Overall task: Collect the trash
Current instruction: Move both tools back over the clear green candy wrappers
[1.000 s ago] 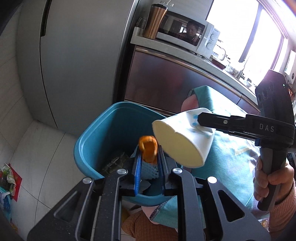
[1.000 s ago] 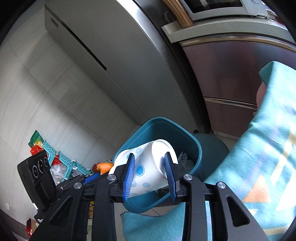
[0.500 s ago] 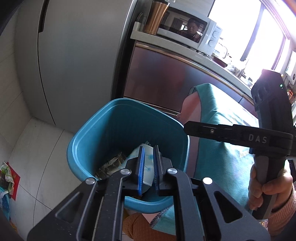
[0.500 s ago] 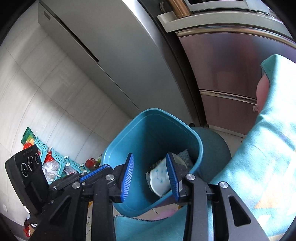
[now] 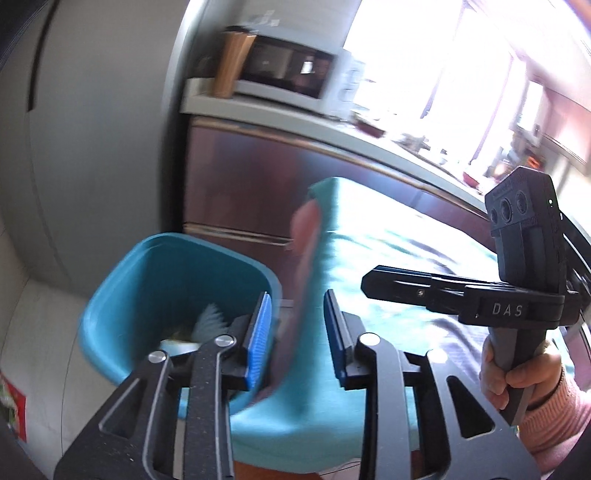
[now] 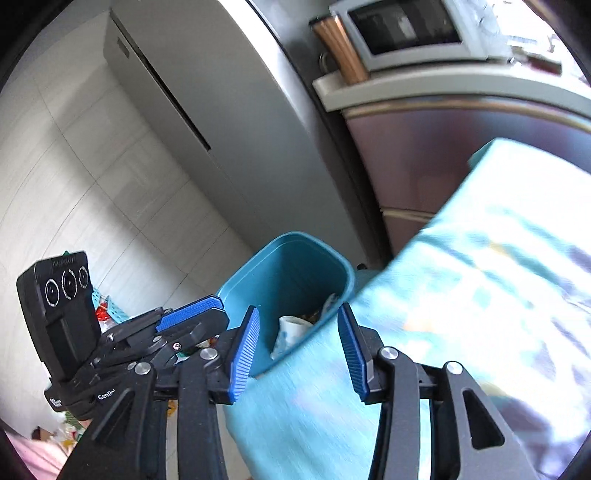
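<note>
The trash bin (image 6: 295, 280), a teal plastic tub, stands on the pale tiled floor (image 6: 92, 177) in front of the grey fridge (image 6: 207, 110) and just beside the teal cloth (image 6: 461, 295) that drapes over a raised surface. Against the bin, the fridge rises behind it, and the brown cabinet front (image 5: 251, 184) with its counter (image 5: 369, 147) lies behind and to the side; a microwave (image 6: 406, 33) and a copper tumbler (image 6: 340, 48) sit up on that counter, well apart from the bin. Inside the bin lie a white paper cup with blue spots (image 6: 290, 330) and some blurred scraps around it.

The right gripper (image 6: 299, 343) hangs above the bin's near rim and the cloth edge; its blue fingers (image 6: 243, 347) stand apart with nothing between them, having just been opening. The left gripper (image 5: 297, 339) hangs over the same rim beside the cloth; its jaws have just been opening too, and its fingers (image 5: 260, 343) are apart and empty. A hand (image 5: 517, 373) in a pink sleeve (image 5: 557, 421) grips the right gripper's handle.
</note>
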`<move>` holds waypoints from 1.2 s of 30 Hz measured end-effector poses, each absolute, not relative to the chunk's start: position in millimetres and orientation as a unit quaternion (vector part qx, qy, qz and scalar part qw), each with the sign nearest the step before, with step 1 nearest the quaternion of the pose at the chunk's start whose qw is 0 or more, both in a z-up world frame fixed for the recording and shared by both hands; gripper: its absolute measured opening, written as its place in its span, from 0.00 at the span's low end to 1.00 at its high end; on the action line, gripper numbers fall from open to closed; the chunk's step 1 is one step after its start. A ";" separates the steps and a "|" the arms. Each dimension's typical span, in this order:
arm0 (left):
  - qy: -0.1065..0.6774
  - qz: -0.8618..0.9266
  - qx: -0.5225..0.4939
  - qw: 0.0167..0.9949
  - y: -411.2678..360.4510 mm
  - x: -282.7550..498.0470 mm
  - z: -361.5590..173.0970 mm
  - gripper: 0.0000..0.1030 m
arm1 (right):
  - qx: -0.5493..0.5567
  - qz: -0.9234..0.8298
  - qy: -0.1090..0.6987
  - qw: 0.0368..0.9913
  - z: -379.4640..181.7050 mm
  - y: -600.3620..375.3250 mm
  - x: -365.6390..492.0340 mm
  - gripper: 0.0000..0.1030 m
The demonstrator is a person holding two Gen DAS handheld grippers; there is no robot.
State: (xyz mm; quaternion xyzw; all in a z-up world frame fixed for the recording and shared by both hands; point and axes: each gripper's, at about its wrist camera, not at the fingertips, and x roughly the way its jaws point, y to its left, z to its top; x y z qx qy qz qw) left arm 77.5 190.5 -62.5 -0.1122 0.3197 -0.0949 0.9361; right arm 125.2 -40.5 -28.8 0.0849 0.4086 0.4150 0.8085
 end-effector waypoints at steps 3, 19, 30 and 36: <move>0.313 -0.131 -0.093 0.936 159.2 78.3 -56.3 0.35 | 0.091 0.404 0.389 0.823 -20.0 -72.7 113.1 0.41; 0.344 -0.306 -0.012 0.888 -42.5 92.0 -61.5 0.43 | 0.140 0.227 0.348 0.899 -20.4 -264.0 66.6 0.44; 0.397 -0.370 0.009 0.840 -151.9 114.9 -86.3 0.46 | 0.187 0.100 0.329 0.920 -34.6 -378.3 45.9 0.47; 0.418 -0.373 0.010 0.828 -183.6 130.8 -93.3 0.48 | 0.209 0.034 0.319 0.924 -44.2 -435.1 38.0 0.51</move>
